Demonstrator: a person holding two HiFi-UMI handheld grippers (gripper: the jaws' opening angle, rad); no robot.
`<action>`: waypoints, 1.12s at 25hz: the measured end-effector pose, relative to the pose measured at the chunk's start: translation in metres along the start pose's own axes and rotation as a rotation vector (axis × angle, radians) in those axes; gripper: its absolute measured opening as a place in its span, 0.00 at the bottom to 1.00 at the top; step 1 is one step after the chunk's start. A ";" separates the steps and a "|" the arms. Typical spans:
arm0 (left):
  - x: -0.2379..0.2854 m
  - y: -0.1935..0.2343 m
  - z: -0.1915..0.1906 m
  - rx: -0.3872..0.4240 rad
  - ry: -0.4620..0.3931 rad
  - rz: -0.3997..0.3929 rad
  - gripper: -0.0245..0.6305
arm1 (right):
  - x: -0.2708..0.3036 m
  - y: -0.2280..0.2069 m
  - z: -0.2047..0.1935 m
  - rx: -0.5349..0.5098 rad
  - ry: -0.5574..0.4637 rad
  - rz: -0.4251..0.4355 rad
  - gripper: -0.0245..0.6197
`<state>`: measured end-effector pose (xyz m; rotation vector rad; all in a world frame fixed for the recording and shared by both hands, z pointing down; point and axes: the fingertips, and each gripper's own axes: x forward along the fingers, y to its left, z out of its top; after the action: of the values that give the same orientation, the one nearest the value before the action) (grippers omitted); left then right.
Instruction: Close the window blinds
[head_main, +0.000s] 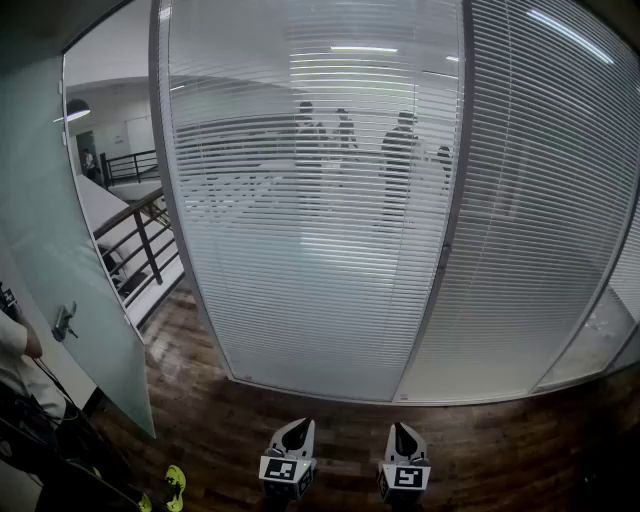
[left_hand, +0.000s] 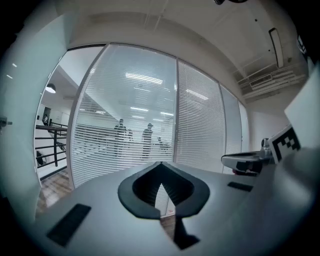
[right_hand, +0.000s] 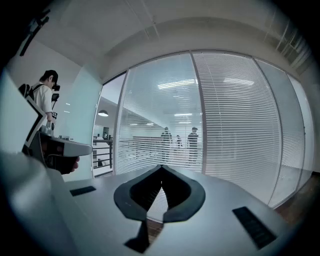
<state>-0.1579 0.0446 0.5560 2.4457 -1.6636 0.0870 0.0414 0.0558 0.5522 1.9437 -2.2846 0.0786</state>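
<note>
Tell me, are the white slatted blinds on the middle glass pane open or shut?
Open: the white slatted blinds let standing people show through between slats.

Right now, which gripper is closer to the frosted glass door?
Left. The left gripper hangs to the right of the frosted glass door, apart from it; the right gripper sits farther right, beyond the left one.

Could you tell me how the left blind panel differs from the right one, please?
The left blind panel has slats you can see through: people show behind it; the right blind panel looks nearly opaque. The left blind panel looks greyer and uneven; the right blind panel is evenly pale. Both are horizontal-slat blinds lowered to the floor.
</note>
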 end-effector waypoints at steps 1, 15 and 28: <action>-0.001 -0.001 0.004 0.015 -0.013 -0.008 0.04 | 0.000 0.000 -0.004 0.000 -0.005 0.003 0.04; 0.001 0.001 0.010 0.043 -0.039 -0.016 0.04 | 0.003 -0.005 0.011 -0.022 -0.036 -0.017 0.04; 0.006 -0.007 0.014 0.053 -0.052 -0.053 0.04 | 0.009 -0.001 0.011 -0.020 -0.019 0.007 0.04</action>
<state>-0.1500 0.0385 0.5426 2.5502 -1.6366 0.0613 0.0397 0.0455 0.5427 1.9353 -2.2949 0.0375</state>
